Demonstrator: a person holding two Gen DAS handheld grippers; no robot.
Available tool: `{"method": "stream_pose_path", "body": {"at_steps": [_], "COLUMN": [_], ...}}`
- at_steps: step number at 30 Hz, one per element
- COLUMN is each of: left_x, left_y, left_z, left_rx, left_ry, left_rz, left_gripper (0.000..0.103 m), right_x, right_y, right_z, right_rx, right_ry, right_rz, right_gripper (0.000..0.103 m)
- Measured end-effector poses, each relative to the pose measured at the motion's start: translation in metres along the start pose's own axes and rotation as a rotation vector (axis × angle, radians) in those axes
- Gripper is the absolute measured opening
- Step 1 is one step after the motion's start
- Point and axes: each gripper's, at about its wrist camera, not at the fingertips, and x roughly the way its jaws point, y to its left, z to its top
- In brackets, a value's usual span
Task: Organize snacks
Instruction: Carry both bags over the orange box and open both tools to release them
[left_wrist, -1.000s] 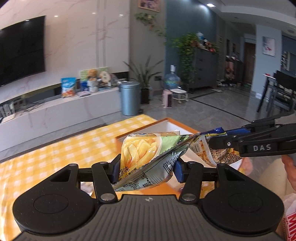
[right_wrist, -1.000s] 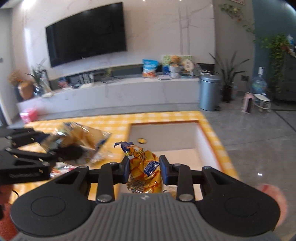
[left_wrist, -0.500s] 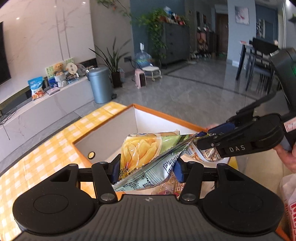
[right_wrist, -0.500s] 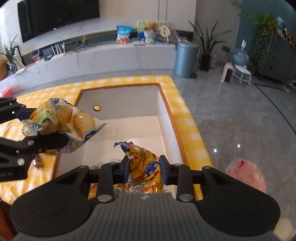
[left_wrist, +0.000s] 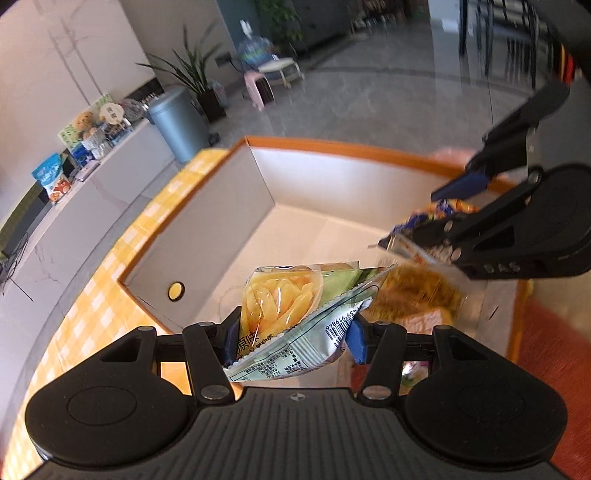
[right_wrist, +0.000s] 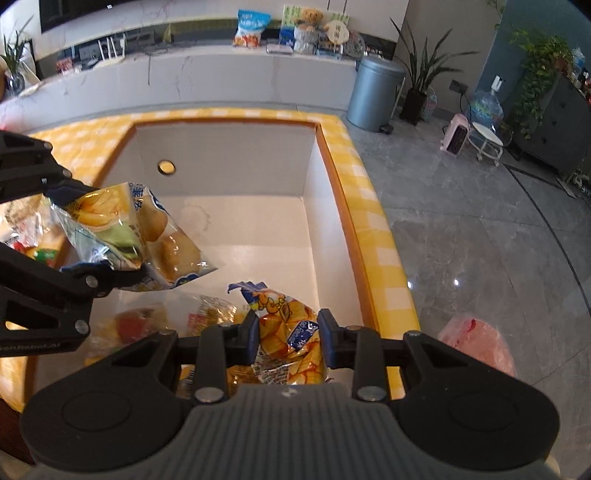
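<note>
My left gripper (left_wrist: 291, 338) is shut on a green and yellow chip bag (left_wrist: 295, 314) and holds it over the near left part of the open white box (left_wrist: 229, 218). The bag also shows in the right wrist view (right_wrist: 136, 236), with the left gripper (right_wrist: 70, 225) at the left edge. My right gripper (right_wrist: 288, 336) is shut on an orange snack bag (right_wrist: 288, 332) above the box's near end. It shows in the left wrist view (left_wrist: 447, 218), holding the same bag (left_wrist: 424, 225). Other snack packets (right_wrist: 207, 314) lie on the box floor.
The box (right_wrist: 332, 177) has an orange rim and sits on a yellow checked cloth (right_wrist: 373, 221). More snack packets (right_wrist: 26, 236) lie on the cloth to the left. A pink bag (right_wrist: 476, 343) lies on the grey floor to the right. A bin (right_wrist: 373, 92) stands beyond.
Both grippers have tilted down and moved over the box with their bags. The box floor and the packets on it have come into view.
</note>
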Motion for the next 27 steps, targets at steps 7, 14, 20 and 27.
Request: {"method": "stream_pose_path", "body": {"at_steps": [7, 14, 20, 27], "left_x": [0.023, 0.037, 0.047, 0.05], "left_y": [-0.002, -0.001, -0.004, -0.005], "left_z": [0.005, 0.007, 0.008, 0.011], "left_rx": [0.067, 0.081, 0.095, 0.098], "left_ry": [0.119, 0.226, 0.265, 0.276], "left_rz": [-0.009, -0.025, -0.032, -0.026], "left_gripper": [0.063, 0.064, 0.067, 0.072], "right_x": [0.017, 0.02, 0.019, 0.015], "right_y": [0.002, 0.01, 0.009, 0.011], "right_z": [0.001, -0.004, -0.001, -0.003], "right_rx": [-0.025, -0.089, -0.091, -0.096], "right_ry": [0.055, 0.05, 0.043, 0.035], "right_rz": [-0.02, -0.05, -0.043, -0.033], "right_gripper": [0.032, 0.039, 0.049, 0.056]}}
